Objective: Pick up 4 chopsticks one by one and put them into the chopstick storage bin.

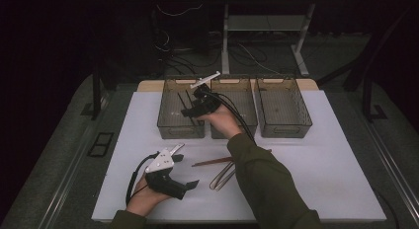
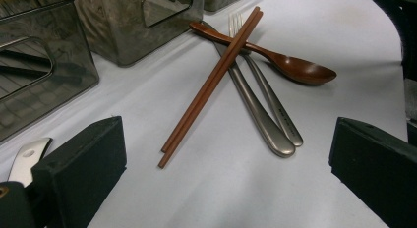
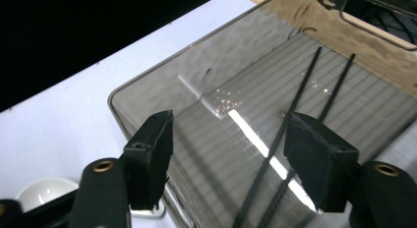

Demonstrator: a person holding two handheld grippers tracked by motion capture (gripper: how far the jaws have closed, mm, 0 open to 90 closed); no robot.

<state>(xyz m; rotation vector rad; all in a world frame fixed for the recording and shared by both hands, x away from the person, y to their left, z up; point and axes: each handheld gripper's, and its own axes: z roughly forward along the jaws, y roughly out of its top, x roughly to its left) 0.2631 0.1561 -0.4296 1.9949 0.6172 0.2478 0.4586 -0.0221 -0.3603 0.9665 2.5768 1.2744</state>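
We see a dim room, with most of the light falling on the white table top (image 1: pixel 336 155). Under and around it lies a grey floor (image 1: pixel 59 155), and a dark floor plate (image 1: pixel 100 144) sits left of the table. Behind stands a desk with pale metal legs (image 1: pixel 226 39), its far part lost in the dark. Loose cables (image 1: pixel 170 51) trail on the floor beside it. The walls are too dark to tell.

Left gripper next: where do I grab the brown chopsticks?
Take the brown chopsticks by their near ends, which lie bare on the white mat, coming from above with the jaws across the pair. Farther up they cross the fork and wooden spoon.
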